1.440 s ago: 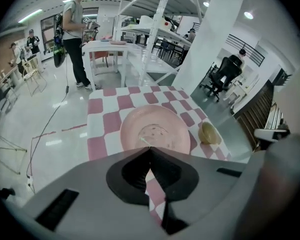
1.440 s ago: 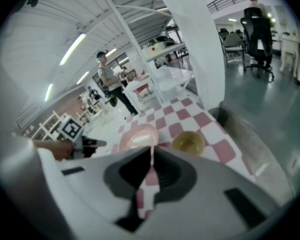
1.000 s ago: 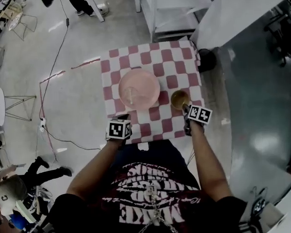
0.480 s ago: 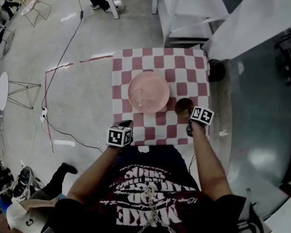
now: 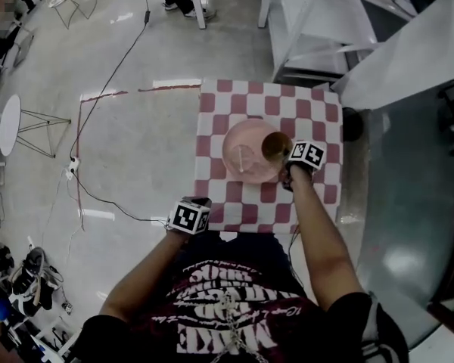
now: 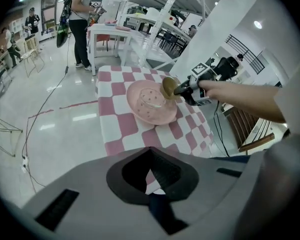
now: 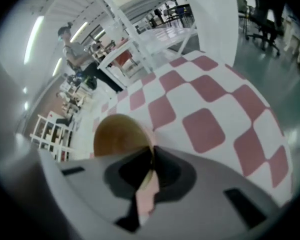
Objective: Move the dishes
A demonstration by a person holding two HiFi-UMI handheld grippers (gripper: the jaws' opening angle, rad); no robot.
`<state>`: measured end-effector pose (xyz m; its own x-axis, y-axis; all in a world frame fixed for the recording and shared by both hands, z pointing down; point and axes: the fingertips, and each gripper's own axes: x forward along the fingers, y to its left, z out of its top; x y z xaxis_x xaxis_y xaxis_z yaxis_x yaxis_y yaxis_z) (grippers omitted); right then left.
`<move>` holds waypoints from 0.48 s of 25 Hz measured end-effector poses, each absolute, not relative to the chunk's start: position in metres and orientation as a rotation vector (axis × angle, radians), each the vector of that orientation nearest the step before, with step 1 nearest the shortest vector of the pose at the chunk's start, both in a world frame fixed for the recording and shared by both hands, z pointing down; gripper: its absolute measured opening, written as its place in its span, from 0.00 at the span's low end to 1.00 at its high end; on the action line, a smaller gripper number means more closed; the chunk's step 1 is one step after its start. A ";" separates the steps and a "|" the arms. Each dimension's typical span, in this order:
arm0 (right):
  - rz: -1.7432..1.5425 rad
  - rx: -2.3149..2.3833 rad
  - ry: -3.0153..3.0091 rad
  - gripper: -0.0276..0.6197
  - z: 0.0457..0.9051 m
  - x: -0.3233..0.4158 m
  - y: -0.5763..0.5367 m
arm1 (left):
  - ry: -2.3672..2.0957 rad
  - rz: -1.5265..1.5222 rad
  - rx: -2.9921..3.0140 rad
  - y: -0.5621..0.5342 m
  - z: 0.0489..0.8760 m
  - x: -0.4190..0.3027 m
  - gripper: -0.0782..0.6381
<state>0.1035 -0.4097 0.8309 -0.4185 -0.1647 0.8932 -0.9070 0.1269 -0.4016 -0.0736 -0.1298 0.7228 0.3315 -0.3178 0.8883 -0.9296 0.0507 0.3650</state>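
The right gripper (image 7: 151,159) is clamped shut on the near rim of the small brown bowl (image 7: 121,134), its jaws pinching the thin wall and holding the bowl tilted over the right-hand part of the pink plate (image 5: 242,161). Whether the bowl's base already touches the plate cannot be told. The plate lies near the middle of the checked table (image 5: 318,195), with a small clear object resting inside it towards the left. Judging by this, the step in hand is stacking the bowl onto the plate so that the dishes can be moved together. The next move likely calls for levelling the bowl, lowering it onto the plate's flat centre clear of that object, and only then letting go. A release while it is tilted on the plate's rim could let it roll off. The left gripper (image 6: 149,181) is closed on nothing and hangs just off the table's near left corner, well apart from the dishes and free to come in for the plate. The table is small, with bare cloth all round the plate but drop-offs on every side. Open floor lies to the left, crossed by a cable (image 5: 106,82). A white frame (image 5: 310,21) stands close behind the far edge, and a dark round object (image 5: 353,123) sits by the far right corner.
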 end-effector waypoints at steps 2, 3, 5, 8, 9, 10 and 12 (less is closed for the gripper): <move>1.283 1.007 -1.701 0.10 0.841 0.089 -0.408 | -1.192 0.703 1.495 -0.119 0.723 -0.085 0.15; 1.260 0.991 -1.702 0.11 0.844 0.083 -0.406 | -1.196 0.697 1.494 -0.116 0.723 -0.091 0.15; 1.221 0.993 -1.710 0.22 0.844 0.078 -0.404 | -1.207 0.684 1.501 -0.116 0.723 -0.102 0.15; 1.149 1.053 -1.748 0.27 0.825 0.088 -0.397 | -1.222 0.681 1.556 -0.127 0.717 -0.113 0.15; 1.132 1.070 -1.779 0.27 0.813 0.090 -0.392 | -1.228 0.680 1.589 -0.133 0.713 -0.114 0.15; 1.130 1.074 -1.824 0.27 0.799 0.090 -0.385 | -1.236 0.676 1.629 -0.141 0.708 -0.115 0.15; 1.141 1.053 -1.956 0.26 0.763 0.084 -0.365 | -1.252 0.667 1.730 -0.159 0.696 -0.115 0.15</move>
